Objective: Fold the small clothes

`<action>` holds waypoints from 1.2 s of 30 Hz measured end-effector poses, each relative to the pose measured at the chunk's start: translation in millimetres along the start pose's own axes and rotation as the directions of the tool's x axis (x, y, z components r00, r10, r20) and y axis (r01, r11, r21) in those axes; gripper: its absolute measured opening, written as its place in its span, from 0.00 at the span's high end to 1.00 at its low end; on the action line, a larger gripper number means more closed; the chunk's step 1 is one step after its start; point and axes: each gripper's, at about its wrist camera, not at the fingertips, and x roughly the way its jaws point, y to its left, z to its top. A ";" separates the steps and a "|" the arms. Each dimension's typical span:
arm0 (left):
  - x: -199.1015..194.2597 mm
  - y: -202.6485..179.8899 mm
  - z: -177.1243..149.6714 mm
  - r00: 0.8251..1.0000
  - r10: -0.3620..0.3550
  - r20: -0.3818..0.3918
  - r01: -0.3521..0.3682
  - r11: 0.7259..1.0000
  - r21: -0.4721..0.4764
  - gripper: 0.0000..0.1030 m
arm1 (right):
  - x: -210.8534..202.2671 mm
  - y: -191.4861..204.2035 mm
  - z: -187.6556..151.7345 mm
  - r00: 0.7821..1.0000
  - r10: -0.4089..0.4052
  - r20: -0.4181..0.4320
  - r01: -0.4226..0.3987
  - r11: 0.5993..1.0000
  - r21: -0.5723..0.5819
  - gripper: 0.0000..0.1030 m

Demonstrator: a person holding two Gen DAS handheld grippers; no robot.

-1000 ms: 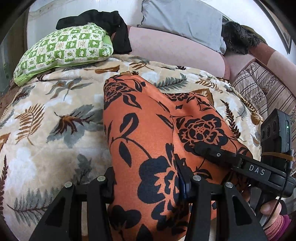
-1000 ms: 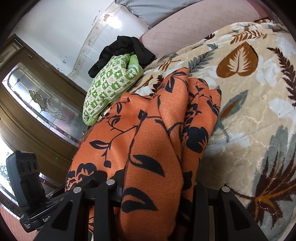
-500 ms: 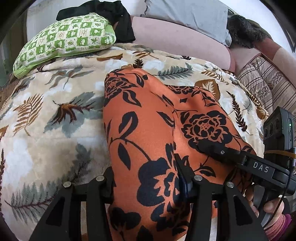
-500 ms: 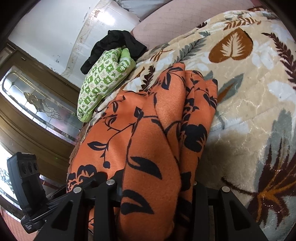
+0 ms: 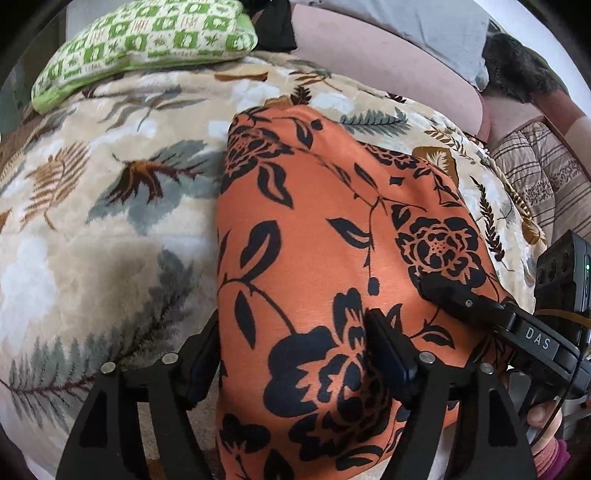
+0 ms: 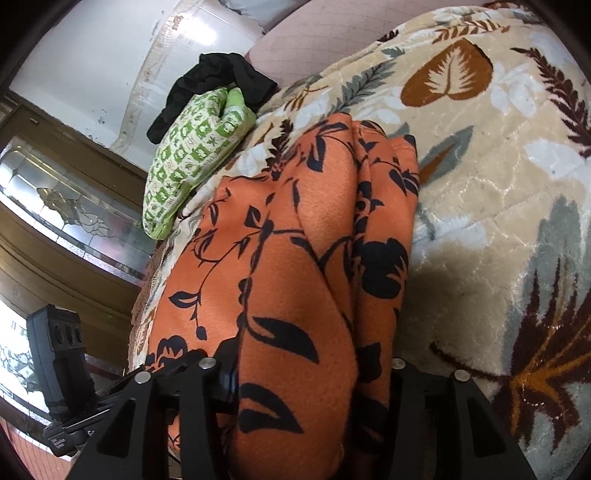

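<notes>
An orange garment with black flower print [image 5: 325, 236] lies lengthwise on the leaf-patterned blanket [image 5: 110, 221]. My left gripper [image 5: 295, 354] is shut on its near edge, the cloth bunched between the fingers. My right gripper shows at the right of the left wrist view [image 5: 480, 314], clamped on the same near edge. In the right wrist view the garment [image 6: 295, 277] is folded in thick layers, and my right gripper [image 6: 306, 376] is shut on them. The left gripper's body [image 6: 59, 354] shows at the lower left there.
A green checked pillow [image 5: 147, 40] and a black garment [image 6: 214, 85] lie at the head of the bed, against a pink headboard [image 5: 369, 62]. A grey pillow [image 5: 424, 22] and a striped quilt [image 5: 546, 177] are at the right. A glass-panelled wooden cabinet [image 6: 74, 214] stands beside the bed.
Both grippers have moved forward and down over the bed with the garment's near edge in them. The far end of the garment stays on the blanket.
</notes>
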 end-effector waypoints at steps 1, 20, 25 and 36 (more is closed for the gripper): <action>1.3 2.4 -0.2 1.000 -0.006 -0.008 0.006 1.000 -0.010 0.22 | -0.6 -0.5 -0.4 1.000 -0.002 -0.002 0.002 1.000 0.000 0.47; -59.9 28.7 28.9 0.990 -0.025 0.135 0.038 0.995 -0.088 0.21 | -86.0 12.0 32.9 0.987 -0.138 0.087 0.143 0.988 -0.060 0.38; -42.2 13.1 57.6 0.977 0.000 0.214 0.013 0.998 -0.058 0.21 | -84.2 41.5 56.4 0.980 -0.127 0.150 0.150 0.977 -0.150 0.47; 24.4 32.3 53.5 0.999 0.003 0.035 0.000 0.997 -0.074 0.20 | 30.9 10.4 107.0 0.978 -0.188 -0.084 0.187 0.982 -0.024 0.53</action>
